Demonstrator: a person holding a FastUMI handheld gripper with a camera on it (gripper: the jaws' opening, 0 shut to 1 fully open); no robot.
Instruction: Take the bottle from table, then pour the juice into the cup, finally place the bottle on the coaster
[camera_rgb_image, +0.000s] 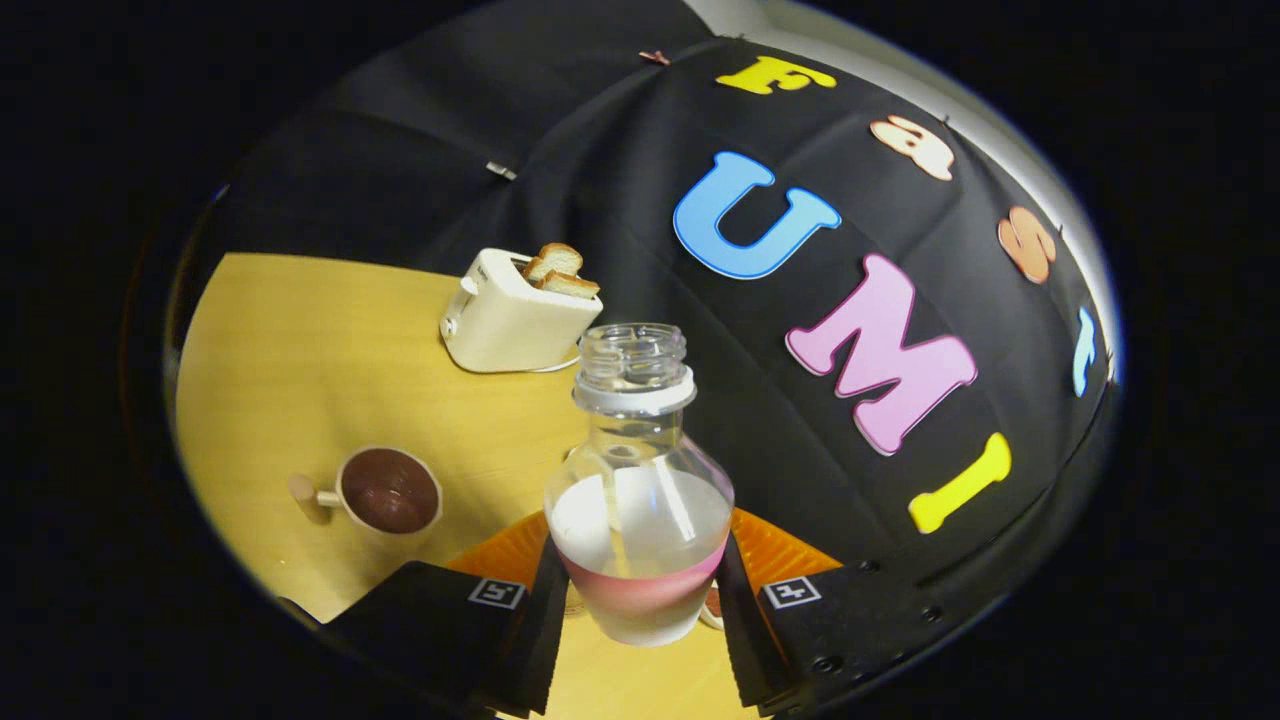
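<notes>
Lying under everything: smooth pale-wood desk (300, 330), dark cloth wall hanging behind. Sitting at near left: small glazed cup (390, 492), rounded, dark inside, stubby wooden handle pointing left. Standing farther back, just right of cup: cream plastic toaster (515, 320), two browned slices poking up. Gripping at centre: tongs (640, 600), both fingers pressing on lower flanks of bottle (638, 500), clear and bulbous, narrow threaded neck, no cap, white collar ring. Holding pale liquid, about half full, pinkish band near base. Probably handling as rigid, smooth and a bit slippery, moderately heavy, liquid sloshing when tilting; gripping at wide lower belly seeming soundest. Peeking out behind bottle and fingers: ridged orange coaster (790, 550).
</notes>
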